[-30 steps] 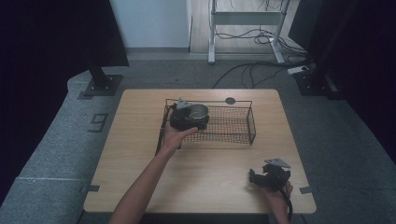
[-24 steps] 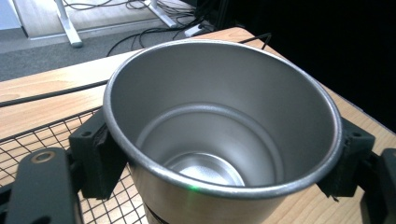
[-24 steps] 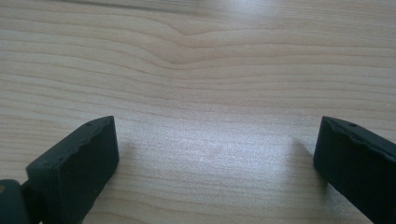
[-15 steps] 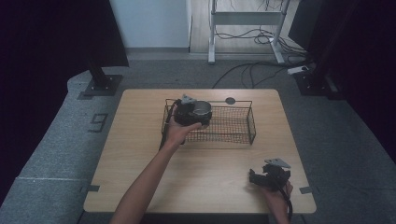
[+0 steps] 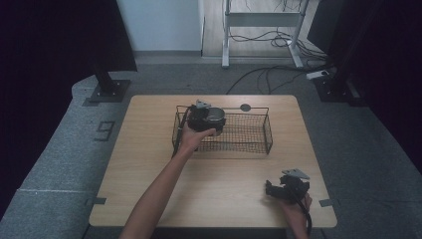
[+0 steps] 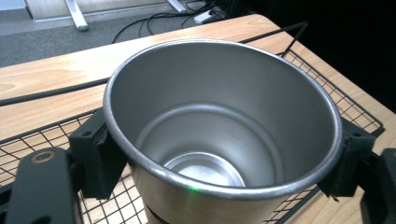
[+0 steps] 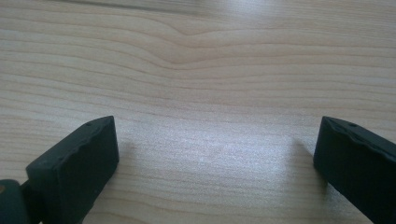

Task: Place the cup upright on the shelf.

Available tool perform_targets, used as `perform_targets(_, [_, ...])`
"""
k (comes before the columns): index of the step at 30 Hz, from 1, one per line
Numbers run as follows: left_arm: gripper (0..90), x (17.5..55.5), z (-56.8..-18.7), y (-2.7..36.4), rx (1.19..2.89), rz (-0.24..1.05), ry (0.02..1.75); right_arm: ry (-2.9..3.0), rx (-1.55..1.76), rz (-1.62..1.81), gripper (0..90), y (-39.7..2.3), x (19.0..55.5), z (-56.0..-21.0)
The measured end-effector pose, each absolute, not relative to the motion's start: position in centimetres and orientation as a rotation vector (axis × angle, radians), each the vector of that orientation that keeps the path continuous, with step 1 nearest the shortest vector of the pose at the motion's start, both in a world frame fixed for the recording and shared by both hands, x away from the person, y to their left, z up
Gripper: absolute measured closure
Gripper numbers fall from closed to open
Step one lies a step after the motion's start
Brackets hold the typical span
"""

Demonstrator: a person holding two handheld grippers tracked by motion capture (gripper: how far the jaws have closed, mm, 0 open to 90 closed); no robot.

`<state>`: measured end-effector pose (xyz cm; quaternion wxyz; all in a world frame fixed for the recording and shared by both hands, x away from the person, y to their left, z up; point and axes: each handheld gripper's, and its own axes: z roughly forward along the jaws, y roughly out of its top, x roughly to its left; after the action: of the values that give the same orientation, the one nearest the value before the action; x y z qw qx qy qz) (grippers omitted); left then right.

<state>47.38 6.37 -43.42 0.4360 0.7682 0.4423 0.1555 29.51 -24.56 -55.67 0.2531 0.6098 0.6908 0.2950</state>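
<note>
A shiny steel cup [image 6: 219, 140] stands upright between the two black jaws of my left gripper [image 6: 219, 163], which is shut on its sides just under the rim. From above, that cup [image 5: 216, 115] and the left gripper [image 5: 205, 118] hang over the left end of a black wire basket [image 5: 249, 144]. The cup is empty inside. Near the table's front right corner my right gripper [image 5: 278, 189] rests low over the bare wood, and its jaws [image 7: 210, 154] stand wide open with nothing between them.
The wooden table [image 5: 149, 164] has a small dark disc [image 5: 245, 107] behind the basket. A desk frame with cables [image 5: 263, 30] and a black stand base [image 5: 107, 89] sit on the grey floor beyond. Dark curtains flank both sides.
My left gripper has lifted the cup a little and carried it slightly right over the basket's left end. The right gripper has stayed put.
</note>
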Motion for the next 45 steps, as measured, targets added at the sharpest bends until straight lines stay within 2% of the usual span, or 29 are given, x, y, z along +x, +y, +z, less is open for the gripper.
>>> perform_targets(45, [17.3,49.6,-49.1,6.4,2.012,0.29,1.229,1.877,1.657,0.803,0.0,-24.6,29.5,-55.7])
